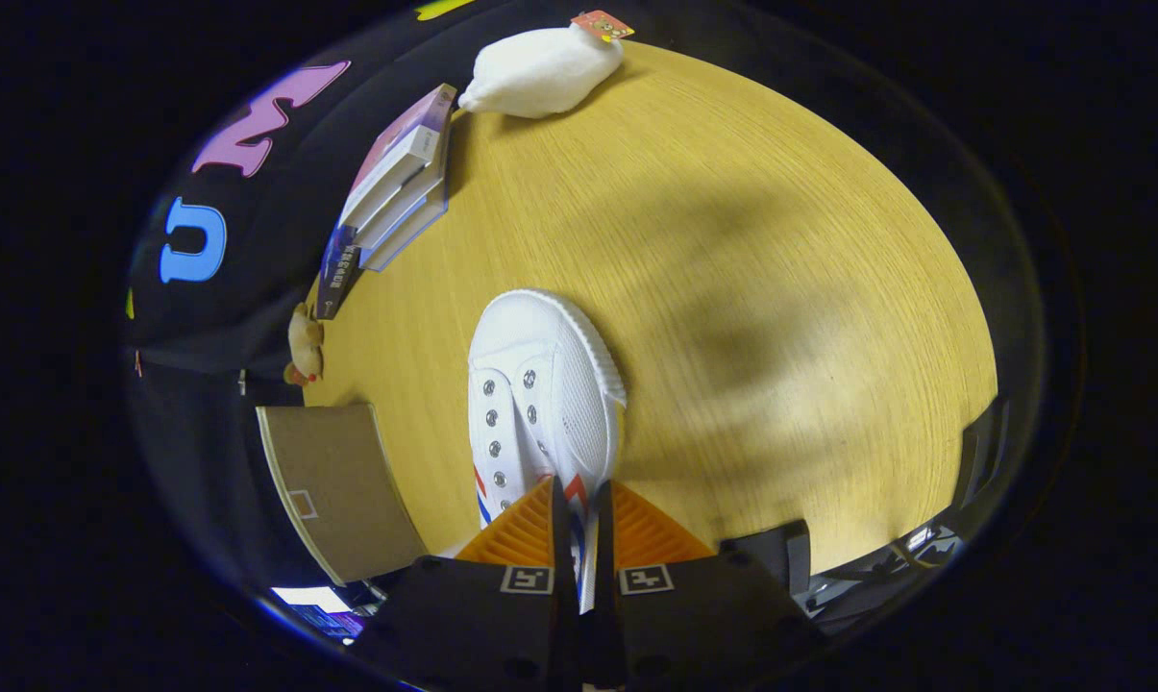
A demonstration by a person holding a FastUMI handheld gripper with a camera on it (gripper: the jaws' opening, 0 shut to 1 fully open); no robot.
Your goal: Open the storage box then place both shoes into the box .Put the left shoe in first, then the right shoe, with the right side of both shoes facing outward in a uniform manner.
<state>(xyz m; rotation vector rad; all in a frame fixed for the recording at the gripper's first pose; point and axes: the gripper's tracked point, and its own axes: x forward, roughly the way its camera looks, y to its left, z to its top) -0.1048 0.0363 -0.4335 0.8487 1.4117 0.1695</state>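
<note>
Between the fingertips, the gripper [579, 509] is clamped narrow on the heel-side wall of the white shoe [540, 394], toe pointing ahead over the wooden table [780, 288]; this edge grip likely suits carrying. Beside it lies a cardboard flap [333, 490]; beyond, stacked books [396, 183] and a white plush toy [540, 72].

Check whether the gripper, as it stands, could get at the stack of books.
Probably not yet: the gripper is shut on the white shoe. The books lie beyond it across bare table.
</note>
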